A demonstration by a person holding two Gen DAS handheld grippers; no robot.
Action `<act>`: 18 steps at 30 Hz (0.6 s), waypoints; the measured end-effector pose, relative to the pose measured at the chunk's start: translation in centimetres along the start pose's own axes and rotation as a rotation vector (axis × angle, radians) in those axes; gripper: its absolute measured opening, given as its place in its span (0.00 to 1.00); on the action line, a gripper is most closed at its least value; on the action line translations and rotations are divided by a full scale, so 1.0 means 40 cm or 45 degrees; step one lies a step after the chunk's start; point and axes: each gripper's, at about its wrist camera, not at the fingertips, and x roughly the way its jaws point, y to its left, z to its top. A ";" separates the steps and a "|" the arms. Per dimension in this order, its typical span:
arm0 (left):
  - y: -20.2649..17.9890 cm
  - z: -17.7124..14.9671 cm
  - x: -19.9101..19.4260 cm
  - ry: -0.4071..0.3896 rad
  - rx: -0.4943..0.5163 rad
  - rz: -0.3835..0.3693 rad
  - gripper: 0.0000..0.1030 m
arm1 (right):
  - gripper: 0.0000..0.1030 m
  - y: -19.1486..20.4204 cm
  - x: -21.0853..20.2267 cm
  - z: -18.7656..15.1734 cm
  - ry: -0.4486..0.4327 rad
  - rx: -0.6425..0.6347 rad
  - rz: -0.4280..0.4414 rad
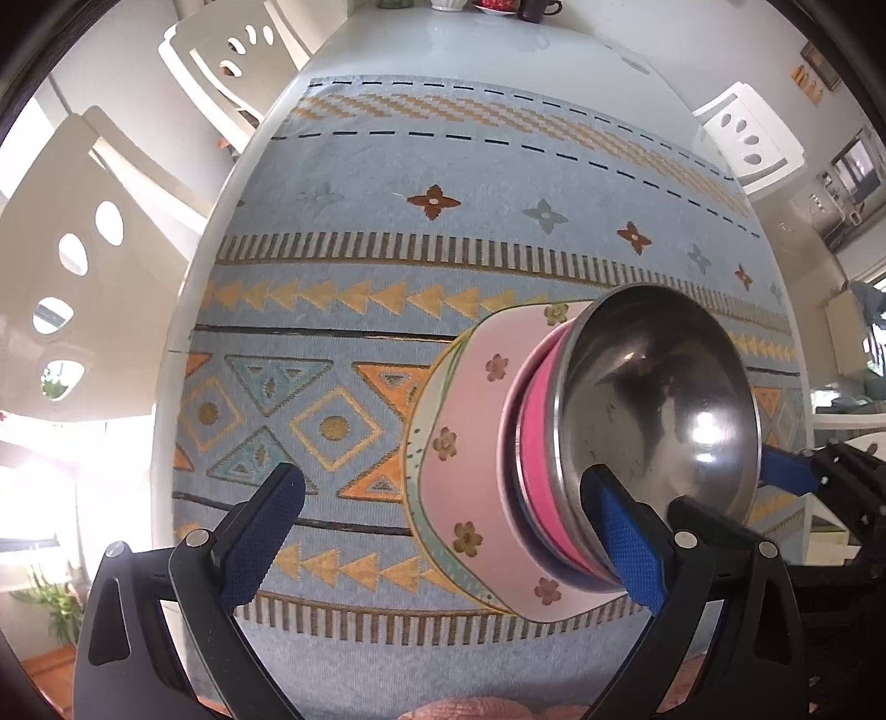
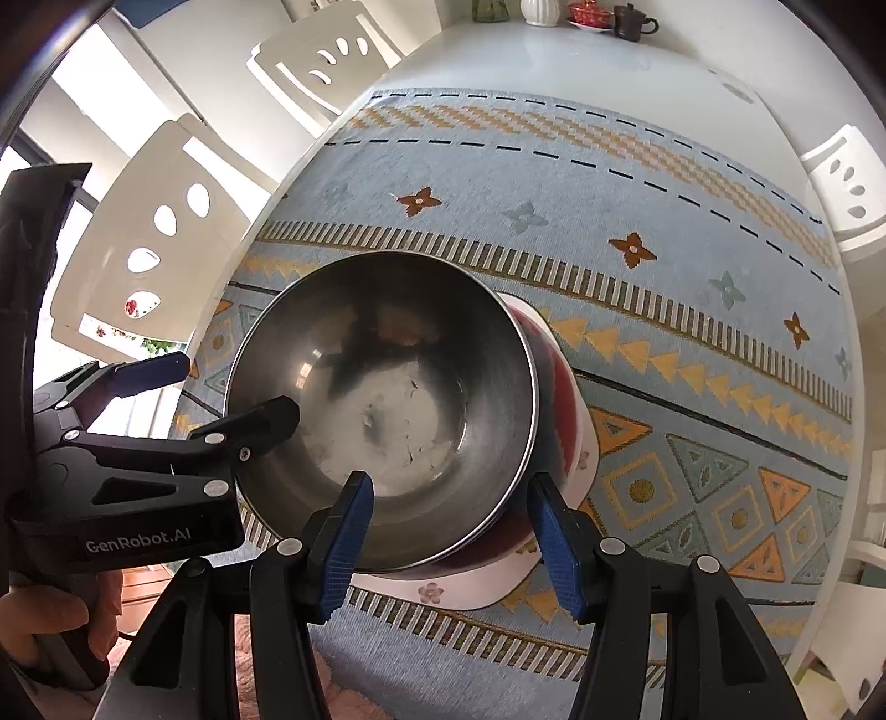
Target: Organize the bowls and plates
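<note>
A steel bowl (image 1: 659,399) sits nested in a pink bowl (image 1: 540,471) on a pink flowered plate (image 1: 470,421) on the patterned tablecloth. In the right wrist view the steel bowl (image 2: 387,399) fills the middle, with the pink bowl (image 2: 559,404) and the plate (image 2: 470,587) under it. My left gripper (image 1: 448,543) is open; its right finger (image 1: 631,548) lies against the stack's near side, its left finger over bare cloth. My right gripper (image 2: 451,545) is open, its fingers straddling the steel bowl's near rim. The left gripper also shows in the right wrist view (image 2: 216,393), at the bowl's left rim.
The blue patterned tablecloth (image 1: 387,232) covers the white table (image 2: 554,61). White chairs (image 1: 61,277) stand along the left side and one (image 1: 742,138) at the right. A vase, a red dish and a dark cup (image 2: 631,22) stand at the table's far end.
</note>
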 end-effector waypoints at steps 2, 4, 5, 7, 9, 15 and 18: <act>-0.005 -0.001 0.002 0.001 0.009 0.007 0.97 | 0.54 0.007 0.006 -0.001 0.010 -0.017 -0.009; -0.009 -0.003 0.001 -0.003 0.011 0.004 0.97 | 0.54 0.012 0.006 -0.002 0.006 -0.035 -0.027; -0.009 -0.002 0.001 -0.004 0.011 0.006 0.97 | 0.54 0.012 0.006 -0.002 0.005 -0.037 -0.028; -0.009 -0.002 0.001 -0.004 0.012 0.009 0.97 | 0.54 0.007 0.005 -0.003 0.002 -0.028 -0.016; -0.008 -0.003 0.000 -0.004 0.008 0.008 0.97 | 0.54 0.005 0.003 -0.003 -0.001 -0.023 -0.011; -0.002 -0.006 0.004 -0.004 -0.003 0.018 0.97 | 0.54 0.009 0.004 -0.004 0.000 -0.034 -0.022; 0.001 -0.007 0.004 -0.004 -0.008 0.012 0.97 | 0.54 0.009 0.003 -0.005 -0.001 -0.032 -0.021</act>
